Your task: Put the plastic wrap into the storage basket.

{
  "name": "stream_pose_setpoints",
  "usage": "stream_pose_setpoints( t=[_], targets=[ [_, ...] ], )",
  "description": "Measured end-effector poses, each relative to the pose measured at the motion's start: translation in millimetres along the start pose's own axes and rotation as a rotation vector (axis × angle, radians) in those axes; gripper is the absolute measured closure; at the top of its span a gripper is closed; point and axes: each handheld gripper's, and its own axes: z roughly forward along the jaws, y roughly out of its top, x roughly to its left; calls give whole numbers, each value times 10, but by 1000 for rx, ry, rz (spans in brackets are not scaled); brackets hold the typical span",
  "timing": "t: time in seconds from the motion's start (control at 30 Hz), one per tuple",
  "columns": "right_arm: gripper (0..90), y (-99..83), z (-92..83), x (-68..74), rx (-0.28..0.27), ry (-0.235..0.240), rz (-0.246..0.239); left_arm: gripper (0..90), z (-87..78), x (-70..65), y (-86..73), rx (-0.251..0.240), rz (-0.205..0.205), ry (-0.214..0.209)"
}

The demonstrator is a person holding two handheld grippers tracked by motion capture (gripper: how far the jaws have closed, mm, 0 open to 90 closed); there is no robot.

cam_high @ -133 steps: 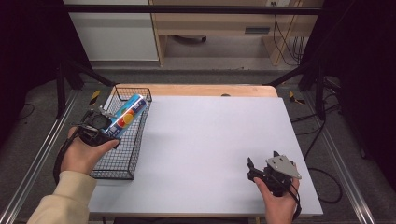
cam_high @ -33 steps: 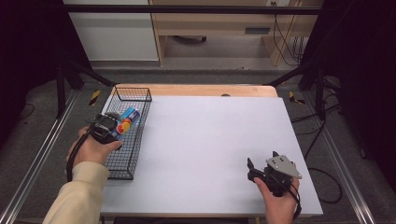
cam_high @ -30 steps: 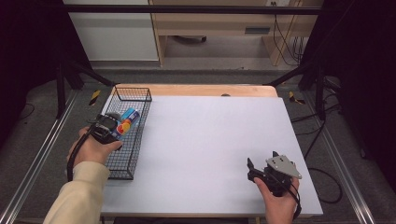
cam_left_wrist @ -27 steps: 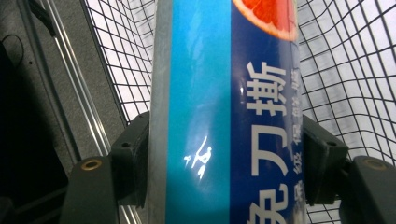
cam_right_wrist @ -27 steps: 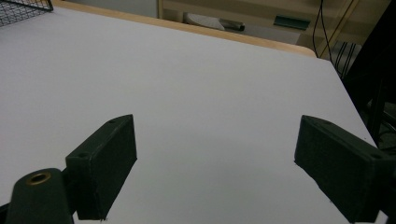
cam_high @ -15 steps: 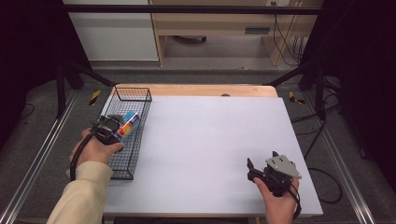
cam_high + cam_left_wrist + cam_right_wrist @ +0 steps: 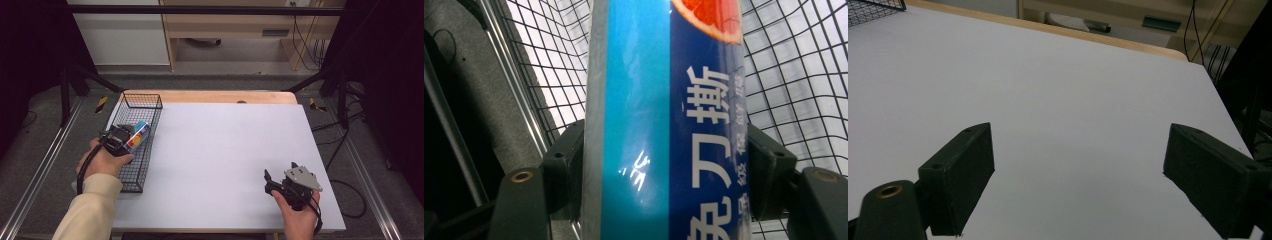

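A long blue box [image 7: 140, 134] with an orange fruit picture and white lettering is held over the black wire basket [image 7: 142, 95] at the table's left edge. My left gripper [image 7: 120, 141] is shut on it. In the left gripper view the box [image 7: 639, 100] stands straight up between the black pads [image 7: 568, 165], which press on both of its sides, with the basket's mesh [image 7: 799, 75] behind. My right gripper [image 7: 280, 173] rests on the white table [image 7: 225, 145] near the front right. Its jaws are open, and nothing is between them [image 7: 1078, 175].
The basket runs lengthwise along the left edge of the white mat. A wooden strip [image 7: 215, 96] borders the table's far side. Cables and metal frame legs stand on the floor beyond. One basket corner [image 7: 873, 10] appears far off in the right gripper view.
The box lay flat along the basket; my left gripper has since raised and tipped it, and the hand has drifted slightly toward the near side. The right gripper has not moved.
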Motion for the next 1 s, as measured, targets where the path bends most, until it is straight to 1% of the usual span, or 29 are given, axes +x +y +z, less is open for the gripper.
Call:
stream_pose_setpoints(
  t=[0.07, 0.17, 0.2, 0.23, 0.4, 0.43, 0.53, 0.63, 0.87, 0.93, 1.0],
  targets=[
    [130, 0, 1, 0, -1, -1, 1, 319, 4, -14, 4, 3, 6, 9],
    [130, 0, 0, 0, -1, 0, 0, 318, 6, -28, 12, 10, 6, 6],
    [130, 0, -1, 0, 0, 0, 0, 319, 4, -25, 14, 13, 14, 11],
    [130, 1, 0, 0, -1, 0, 1, 319, 8, -27, 13, 10, 14, 13],
    [130, 0, 4, 3, 2, 3, -1, 318, 14, -37, 16, 16, 15, 13],
    [130, -1, 5, 4, 3, 4, 0, 318, 11, -41, 22, 24, 21, 11],
    [130, 2, 4, 2, 1, 2, 0, 318, 20, -66, 35, 31, 40, 30],
    [130, 0, 4, -1, 1, 1, 0, 318, 28, -74, 43, 41, 49, 34],
    [130, -1, 12, 0, 2, 5, -2, 318, 32, -79, 50, 45, 47, 37],
    [130, -1, 12, 0, 1, 5, 0, 317, 38, -88, 59, 44, 57, 50],
    [129, -4, 12, -2, 3, 4, 1, 316, 41, -101, 62, 43, 57, 56]
  ],
)
